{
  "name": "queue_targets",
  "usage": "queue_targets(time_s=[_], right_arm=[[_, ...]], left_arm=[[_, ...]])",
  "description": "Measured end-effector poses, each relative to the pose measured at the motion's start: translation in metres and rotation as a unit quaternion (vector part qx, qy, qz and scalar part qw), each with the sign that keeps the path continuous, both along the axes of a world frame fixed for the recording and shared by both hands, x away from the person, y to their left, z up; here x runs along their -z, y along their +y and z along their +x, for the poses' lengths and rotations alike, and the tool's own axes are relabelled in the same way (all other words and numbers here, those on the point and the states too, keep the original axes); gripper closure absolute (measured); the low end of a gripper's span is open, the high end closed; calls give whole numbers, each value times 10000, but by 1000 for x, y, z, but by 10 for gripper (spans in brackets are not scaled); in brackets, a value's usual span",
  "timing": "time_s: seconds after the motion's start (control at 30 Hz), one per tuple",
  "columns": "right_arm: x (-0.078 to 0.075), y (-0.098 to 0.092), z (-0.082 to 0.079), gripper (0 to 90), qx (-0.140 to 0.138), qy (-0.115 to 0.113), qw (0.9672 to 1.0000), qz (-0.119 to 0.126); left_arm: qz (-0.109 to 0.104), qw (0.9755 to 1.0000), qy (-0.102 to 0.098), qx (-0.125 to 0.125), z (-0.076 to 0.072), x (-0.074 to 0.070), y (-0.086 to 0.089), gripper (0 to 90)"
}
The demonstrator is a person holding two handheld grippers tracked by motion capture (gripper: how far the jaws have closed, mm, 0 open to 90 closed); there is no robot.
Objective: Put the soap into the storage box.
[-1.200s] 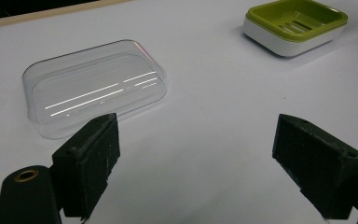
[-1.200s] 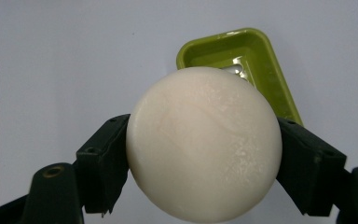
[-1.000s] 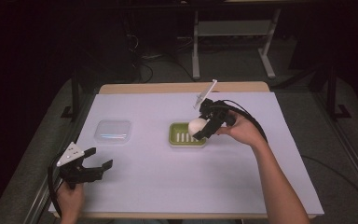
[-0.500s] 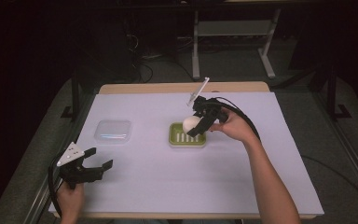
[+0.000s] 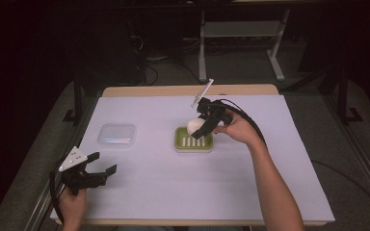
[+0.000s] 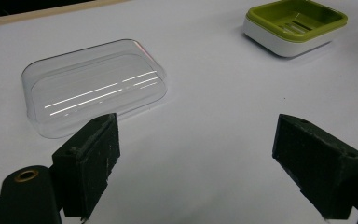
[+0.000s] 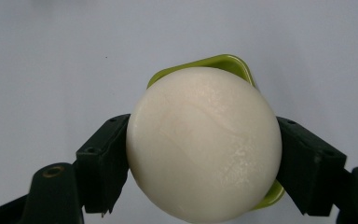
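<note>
The right gripper [image 5: 201, 126] grips a round white soap [image 5: 195, 125] between its two black jaws, which press on both sides of it; in the right gripper view the soap [image 7: 204, 145] covers most of the green soap dish [image 7: 223, 63] below it. The dish [image 5: 193, 143] stands near the middle of the table [image 5: 270, 192], a little toward the far edge, and the soap is held just above its far part. The left gripper [image 5: 99, 169] is near the front left corner, its jaws wide open with nothing between them. A clear plastic lid [image 5: 117, 135] lies beyond it, left of the dish and apart from it.
</note>
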State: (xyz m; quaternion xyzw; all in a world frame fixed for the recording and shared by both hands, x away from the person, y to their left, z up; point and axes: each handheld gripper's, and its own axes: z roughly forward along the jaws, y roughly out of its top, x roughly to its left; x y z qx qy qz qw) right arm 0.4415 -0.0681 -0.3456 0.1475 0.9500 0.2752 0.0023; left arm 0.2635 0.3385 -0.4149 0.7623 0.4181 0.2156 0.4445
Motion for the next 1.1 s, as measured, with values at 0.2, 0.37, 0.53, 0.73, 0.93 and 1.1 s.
queue_targets(time_s=[0.2,0.37,0.53,0.73,0.93,1.1], right_arm=[[7,6,5,238,31,40,10000,-50],[13,9,9,238,56,65,9999,-124],[18,12,12,237,94,95,9997,-207],[24,14,14,237,168,193,9993,-269],[30,16,16,237,212,257,9990,-315],[36,19,17,237,210,291,9987,-351]], left_arm=[[8,10000,-20,4,0,0,1,145],[0,10000,-36,-1,0,0,1,145],[8,10000,-25,0,0,0,1,145],[-13,10000,-22,-4,-1,-1,1,145],[-13,10000,-25,-8,-1,-1,1,145],[-33,10000,-19,-17,-1,-1,1,145]])
